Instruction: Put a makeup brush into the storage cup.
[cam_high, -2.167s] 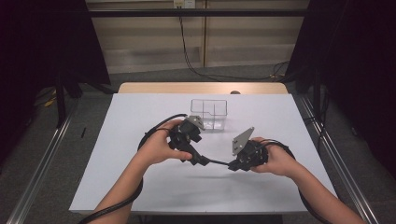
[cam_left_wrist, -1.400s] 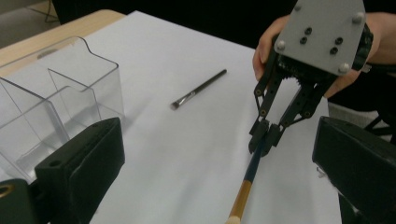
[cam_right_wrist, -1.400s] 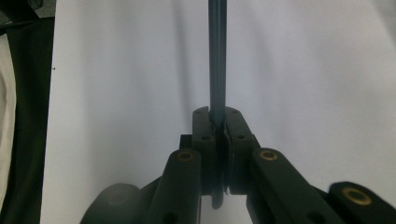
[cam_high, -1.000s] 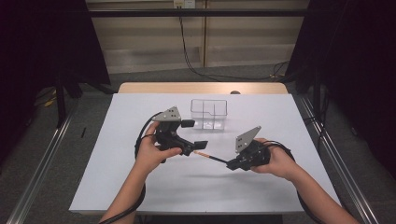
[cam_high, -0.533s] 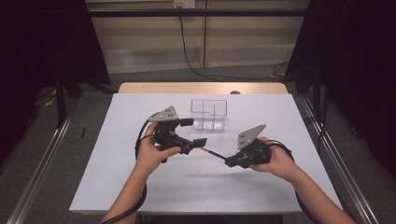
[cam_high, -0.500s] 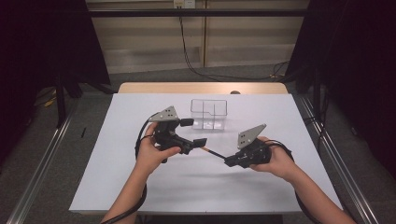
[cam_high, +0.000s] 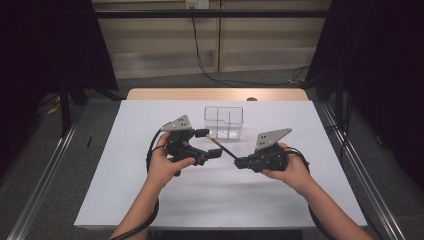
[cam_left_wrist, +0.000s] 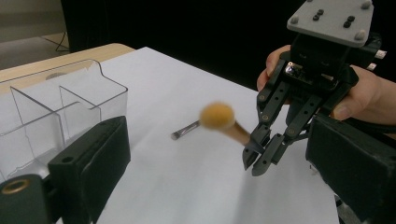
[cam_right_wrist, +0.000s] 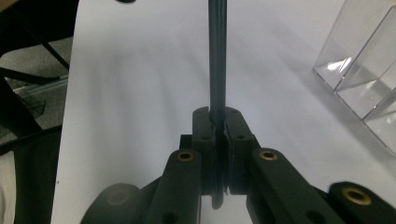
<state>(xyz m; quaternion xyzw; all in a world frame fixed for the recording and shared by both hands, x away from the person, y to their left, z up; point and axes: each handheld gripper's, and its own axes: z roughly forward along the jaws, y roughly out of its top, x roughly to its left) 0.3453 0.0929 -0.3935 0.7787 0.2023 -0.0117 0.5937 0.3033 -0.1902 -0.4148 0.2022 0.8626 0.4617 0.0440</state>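
High view showed the right tongs (cam_high: 239, 162) pinching a thin dark-handled brush with a fluffy orange tip (cam_high: 223, 148) mid-frame; left tongs (cam_high: 209, 143) were spread around its tip. Dropping it into the clear plastic divided box (cam_high: 223, 121) remained.

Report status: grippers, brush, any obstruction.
Right hand-held gripper shut on slim tan-tipped makeup brush. Left hand-held gripper open around brush tip. Clear plastic divided organizer behind, path unobstructed.

A white tabletop (cam_high: 125, 190) with a wooden far edge stands on grey floor (cam_high: 30, 165). Black curtains (cam_high: 45, 45) hang at both sides. A pale panelled wall (cam_high: 260, 35) with a dangling black cable (cam_high: 200, 50) closes the back.
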